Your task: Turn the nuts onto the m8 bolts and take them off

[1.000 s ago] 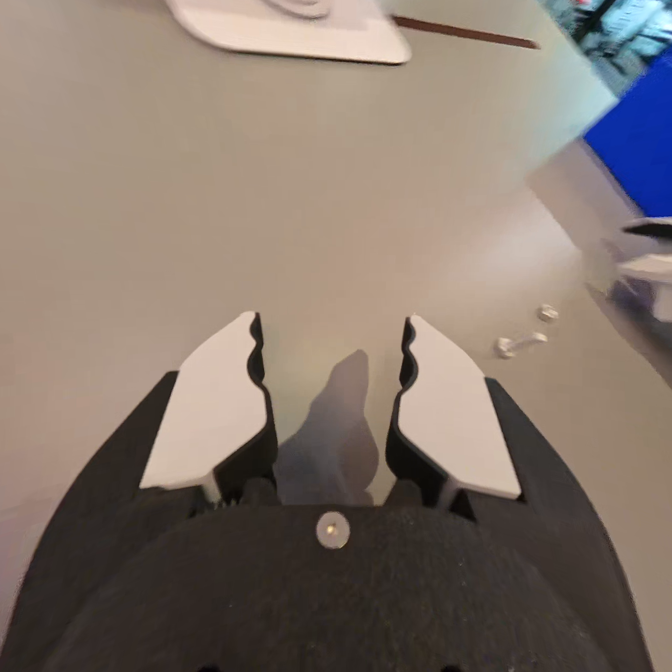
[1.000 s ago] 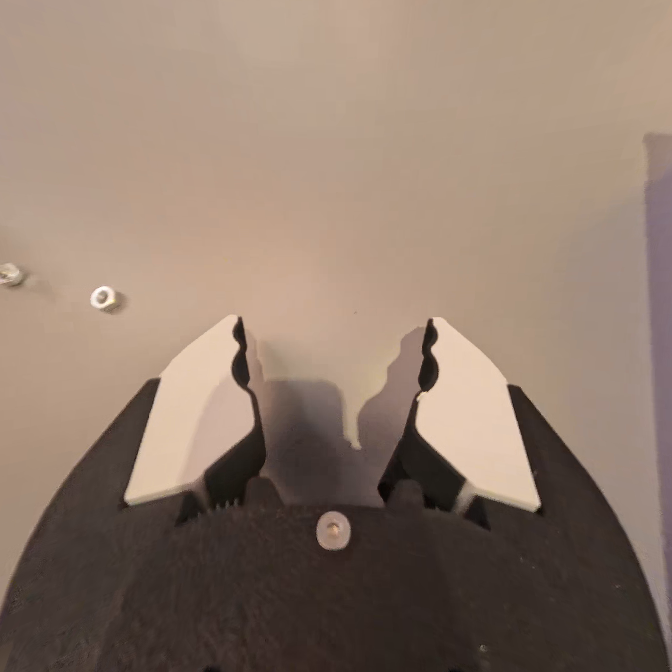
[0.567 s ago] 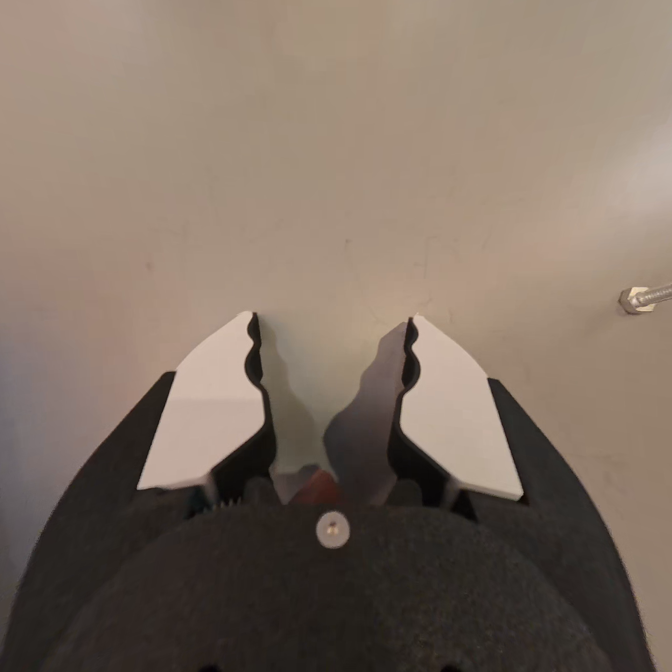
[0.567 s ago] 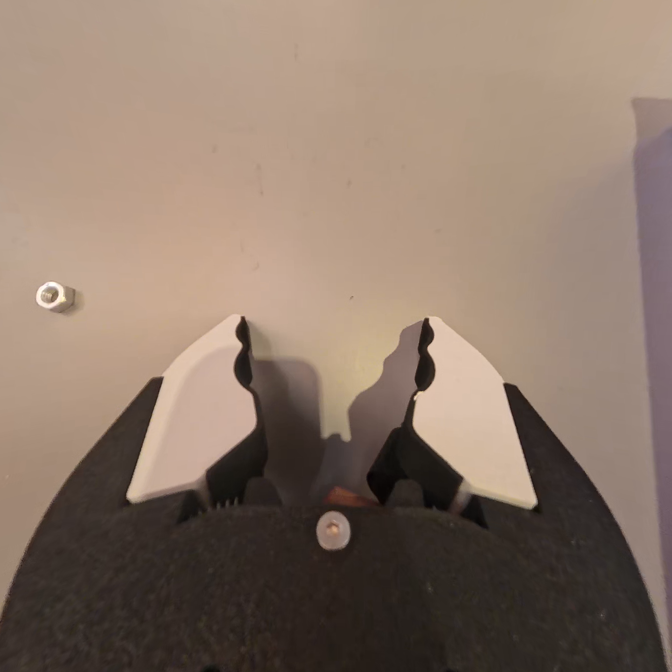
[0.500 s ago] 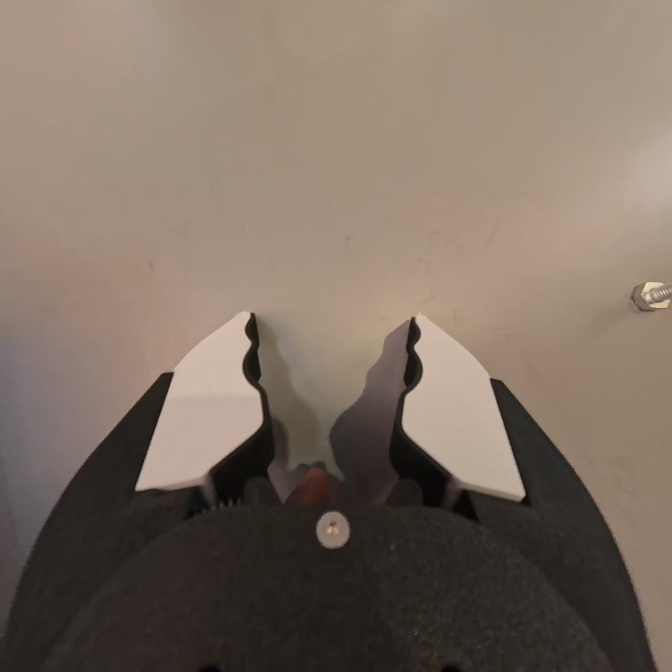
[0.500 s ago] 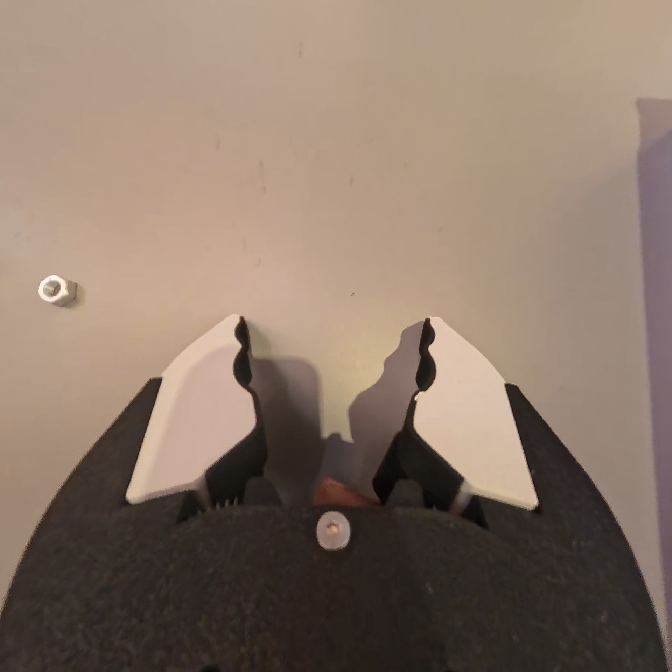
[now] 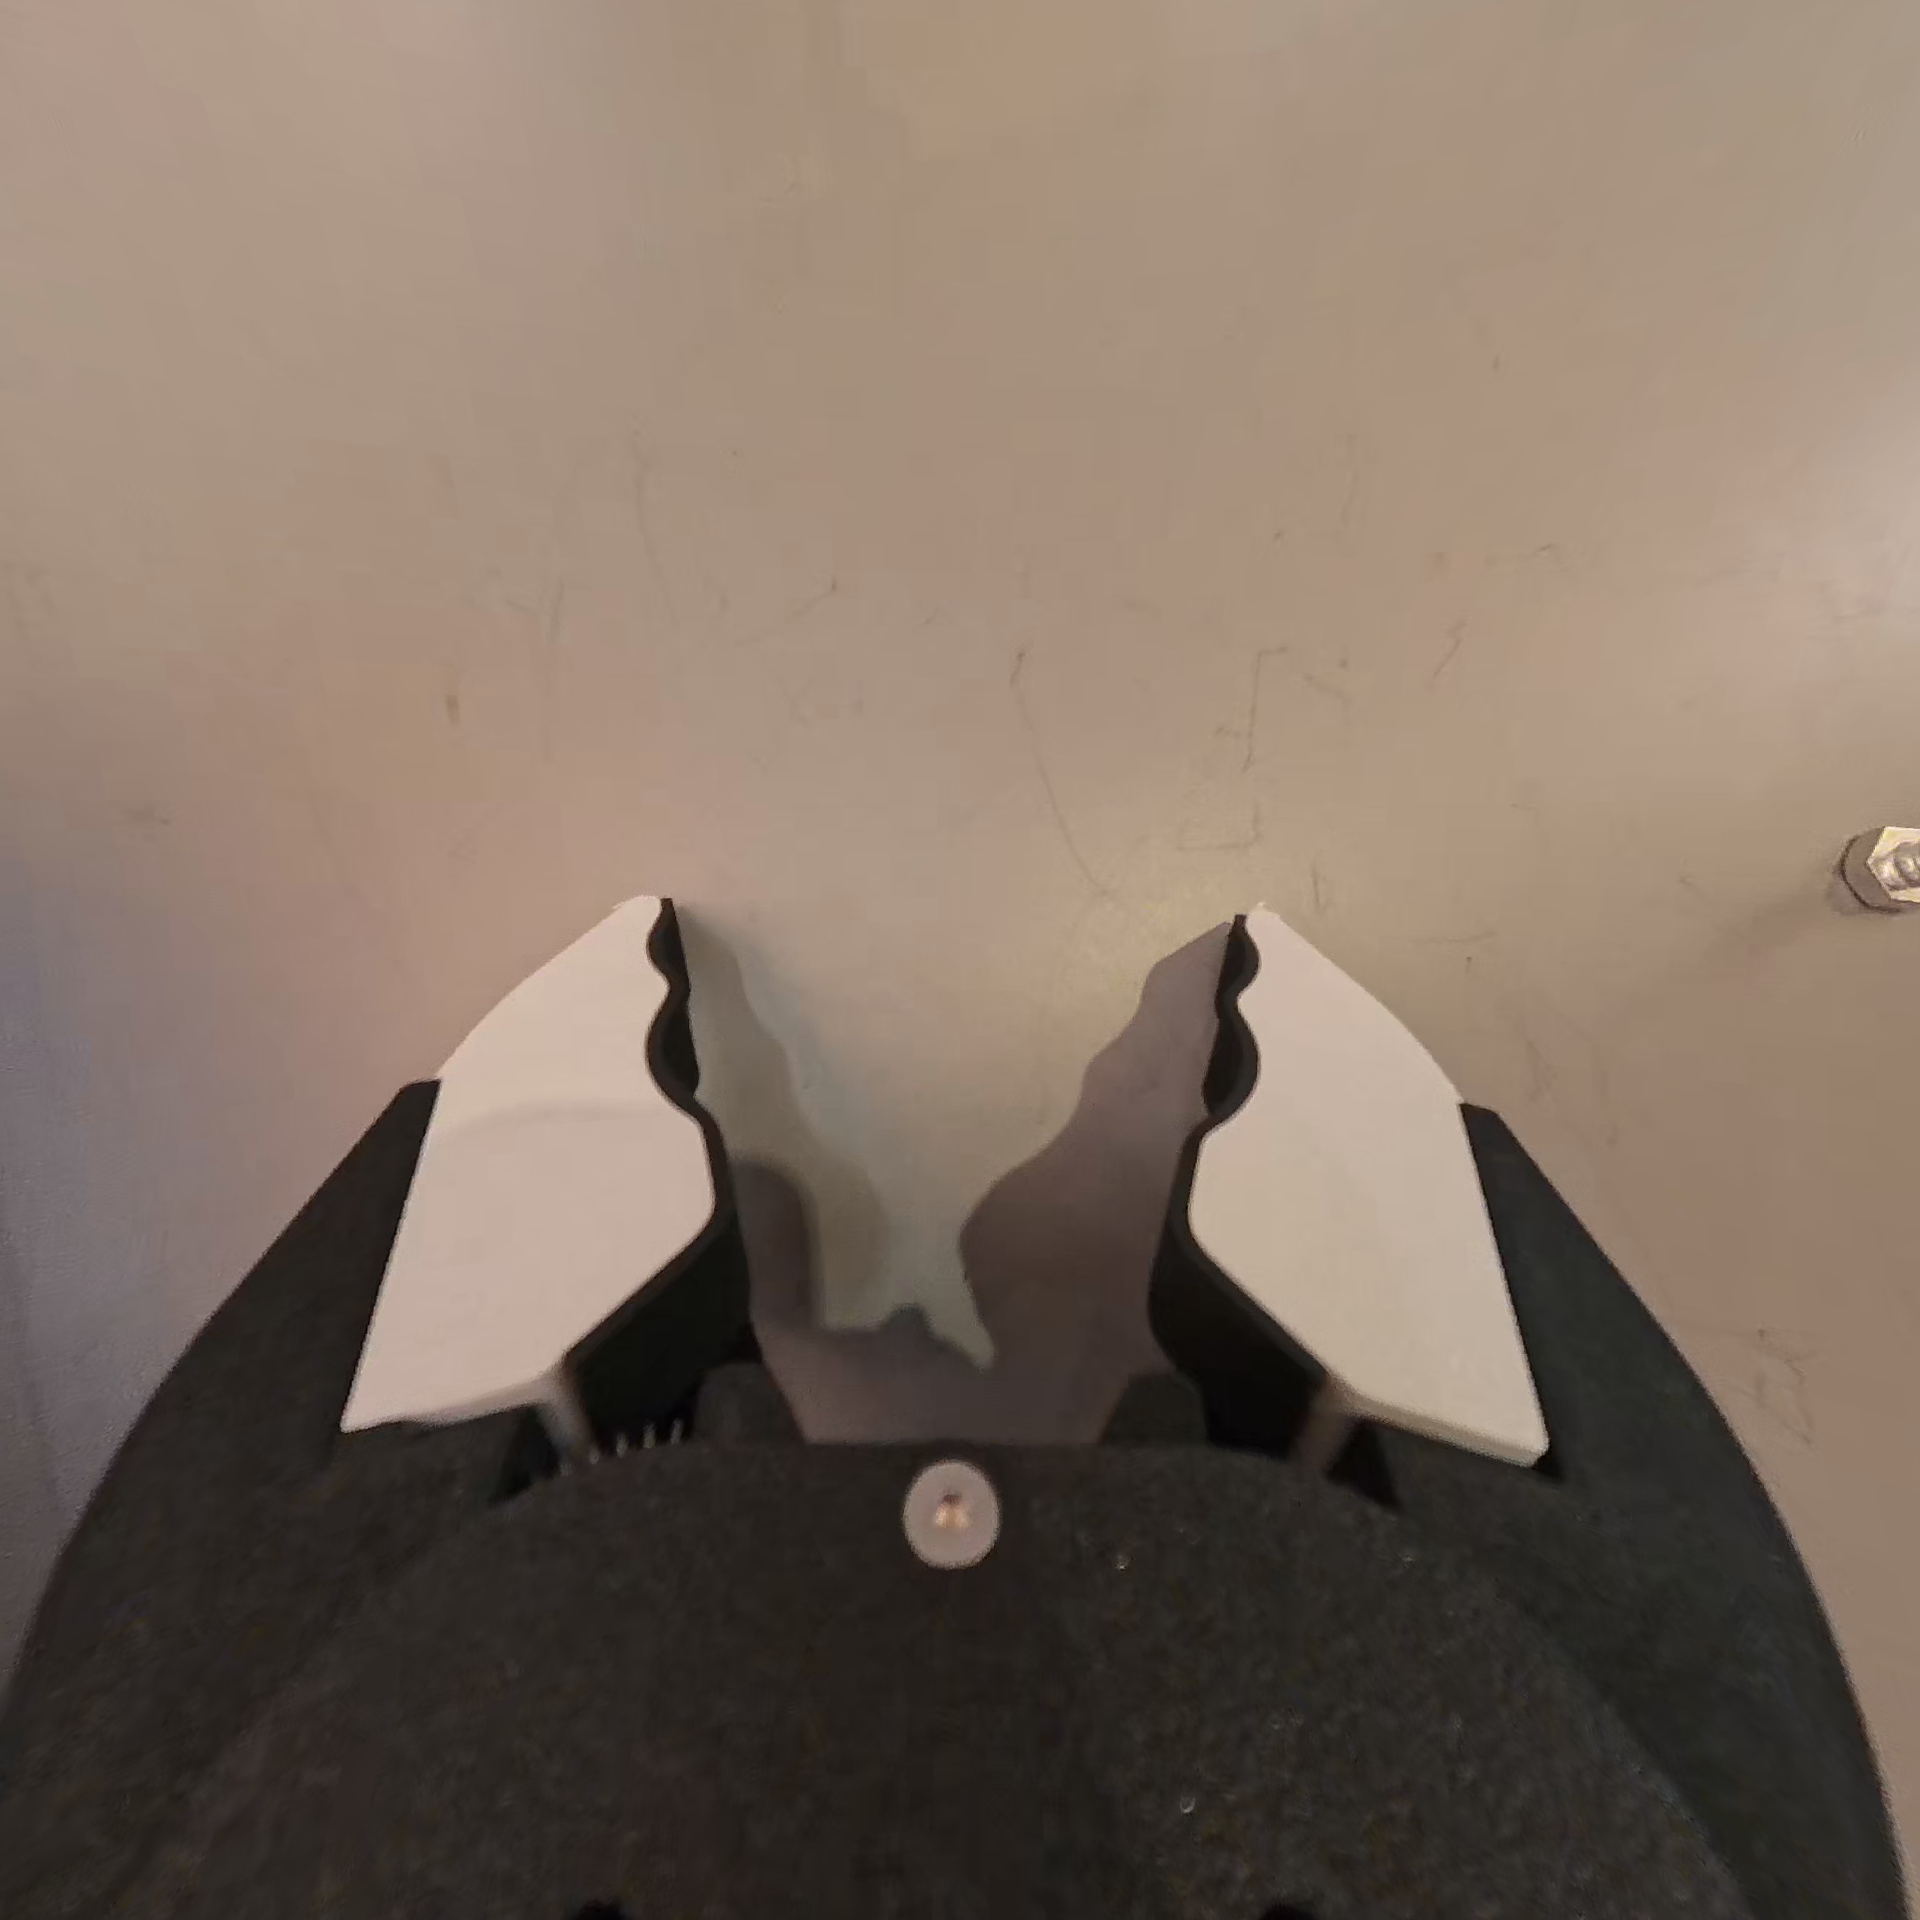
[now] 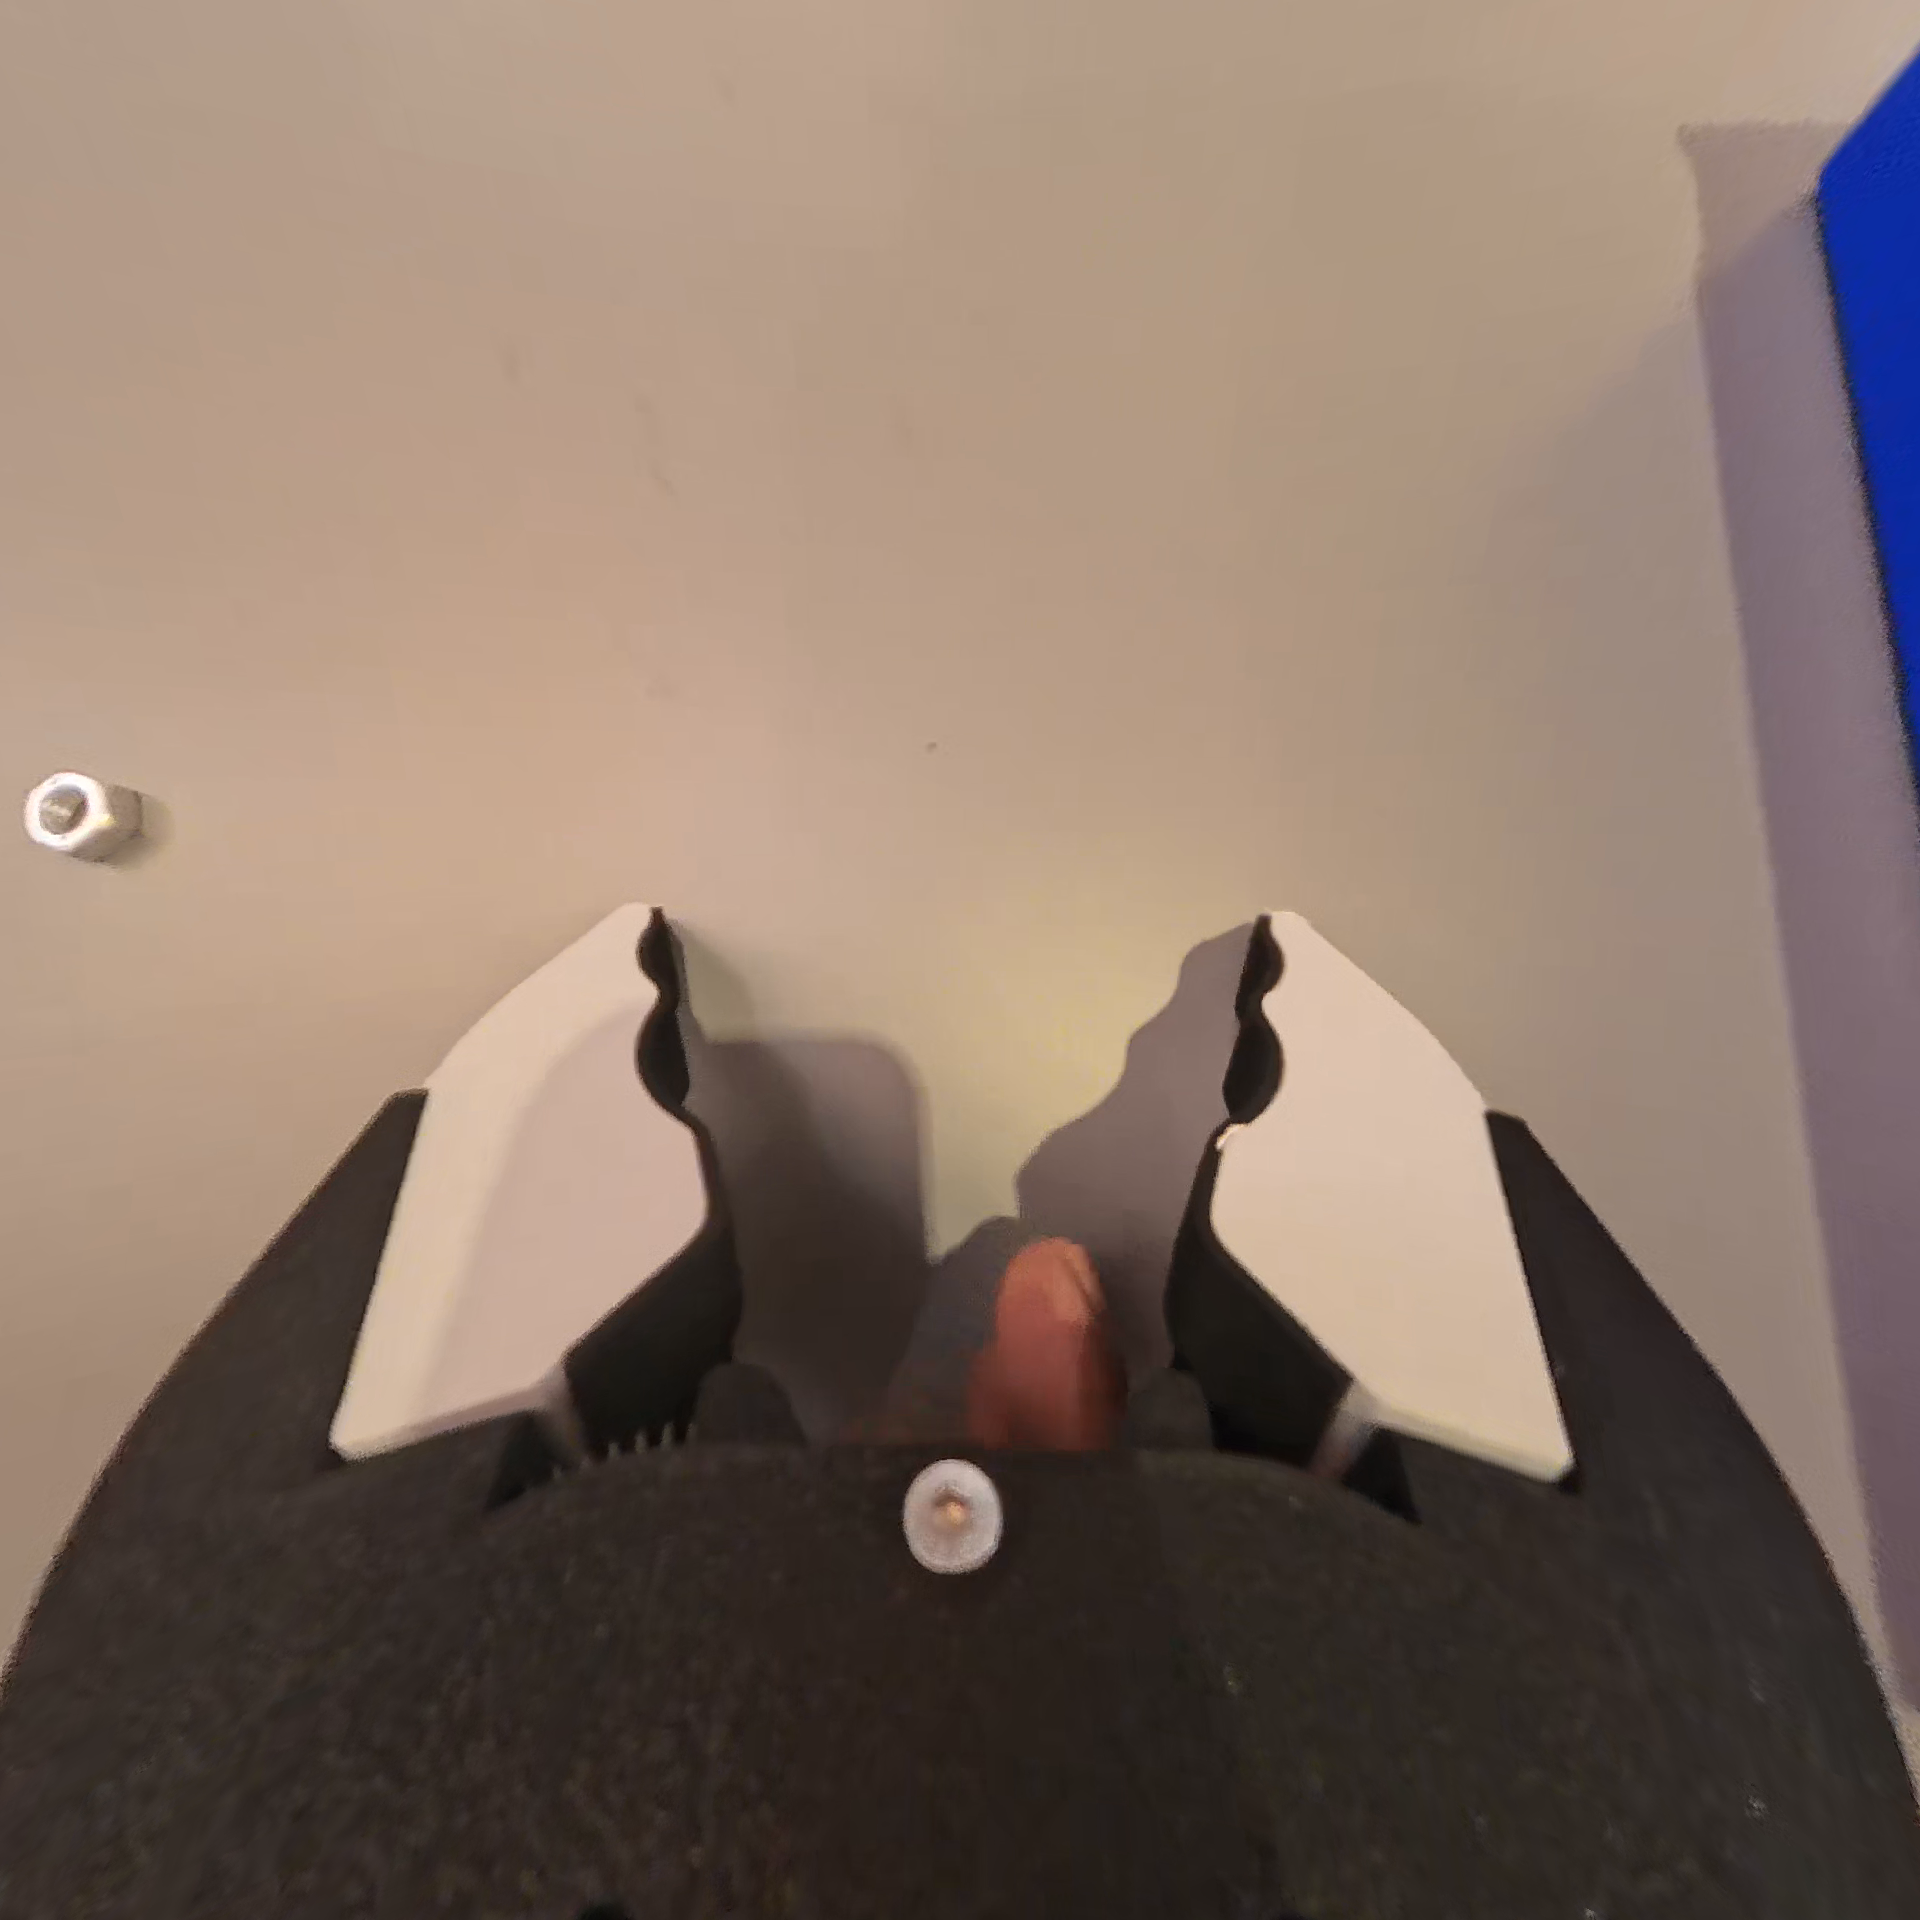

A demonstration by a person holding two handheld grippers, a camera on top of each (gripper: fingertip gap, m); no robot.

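Both grippers, left [image 7: 951, 920] and right [image 8: 956, 925], are held agape w/ nothing gripped, over the table [image 7: 935, 416]. Pickup step is judged pending: bolt [image 7: 1883, 883] lies at left view's right edge, nut [image 8: 78, 816] at right view's left edge. Next, each must be reached & clamped.

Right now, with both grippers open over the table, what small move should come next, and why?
Probably shift the right gripper leftward to the loose nut: it is open and empty, and the nut lies apart at the far left. The bolt lies beside the empty left gripper.

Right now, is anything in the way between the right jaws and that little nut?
Nothing visible: only bare table lies between the open right gripper and the nut off to its left.
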